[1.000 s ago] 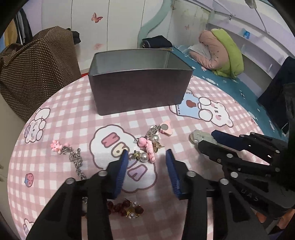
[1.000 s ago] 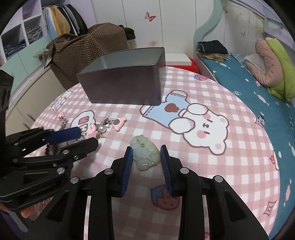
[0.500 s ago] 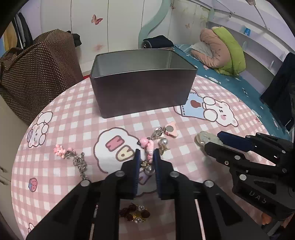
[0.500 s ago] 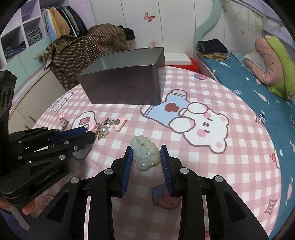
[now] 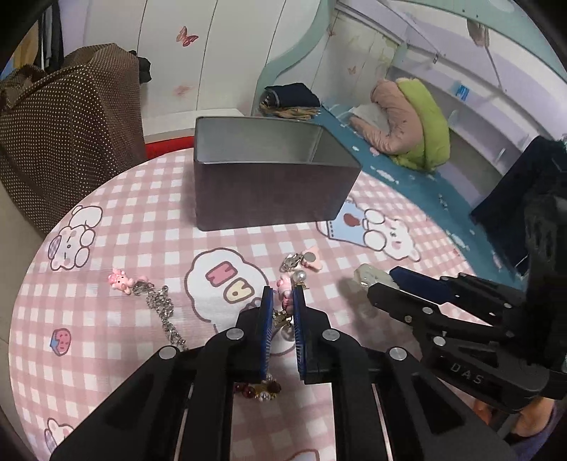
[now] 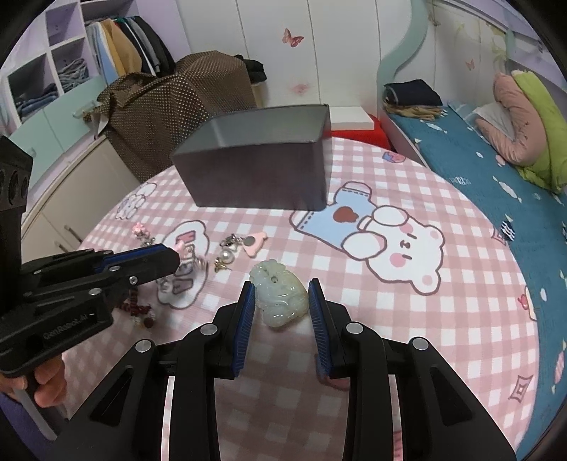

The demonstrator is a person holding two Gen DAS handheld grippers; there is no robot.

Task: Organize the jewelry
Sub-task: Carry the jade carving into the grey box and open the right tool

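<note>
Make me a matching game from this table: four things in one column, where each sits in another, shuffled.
1. pale green carved jade pendant
2. pink pearl charm keychain
3. dark grey metal tin box
4. pink bear charm on silver chain

A. far end of table
B. pinched in left tool
C. between right tool's fingers
D. on cloth, left of left tool

Pairs: 1-C, 2-B, 3-A, 4-D

Brown dotted bag [image 5: 67, 131] left of worktop [image 5: 117, 216]. Bed [image 6: 496, 177] right, with pink-green bundle [image 5: 411, 120] and folded dark clothes [image 6: 413, 93]. Wardrobe [image 6: 226, 32] behind.
</note>
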